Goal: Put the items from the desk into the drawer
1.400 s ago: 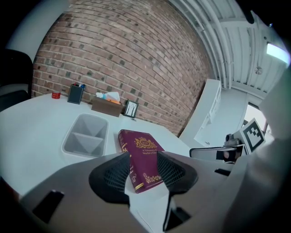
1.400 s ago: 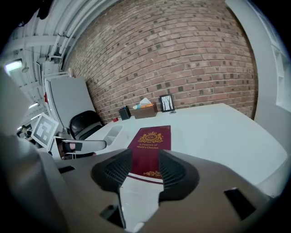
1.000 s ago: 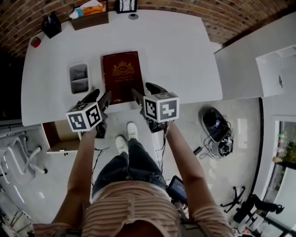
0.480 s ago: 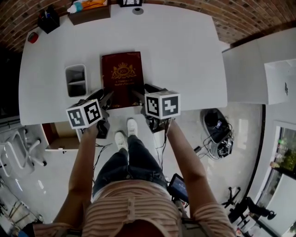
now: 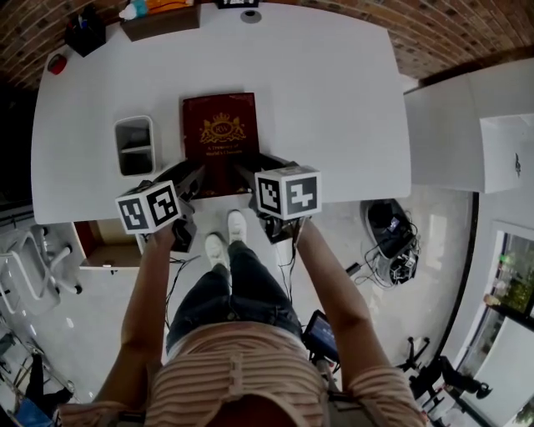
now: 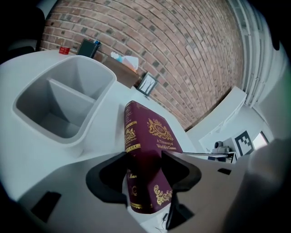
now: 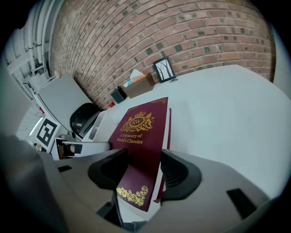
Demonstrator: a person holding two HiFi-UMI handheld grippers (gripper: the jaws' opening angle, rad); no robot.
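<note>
A maroon book [image 5: 220, 138] with gold print lies flat near the front edge of the white desk [image 5: 334, 100]. Its near-left corner, spine side, sits between the jaws of my left gripper [image 5: 188, 178], which press both faces of the book [image 6: 152, 132]. My right gripper [image 5: 254, 171] holds the near-right corner the same way, its jaws closed against the cover [image 7: 141, 127] and the underside. In the gripper views the left gripper [image 6: 143, 168] and right gripper [image 7: 143, 167] each show the book filling the gap. An open wooden drawer [image 5: 104, 246] shows below the desk's left front.
A grey two-compartment organiser [image 5: 135, 146] stands just left of the book. A tissue box [image 5: 158, 18], a dark pen holder [image 5: 85, 33], a red object [image 5: 57, 64] and a photo frame [image 7: 163, 69] line the back edge. A white cabinet [image 5: 467, 125] stands at the right.
Both grippers have slid forward over the book's near edge, so its corners now sit deeper between the jaws. The book has stayed in place on the desk.
</note>
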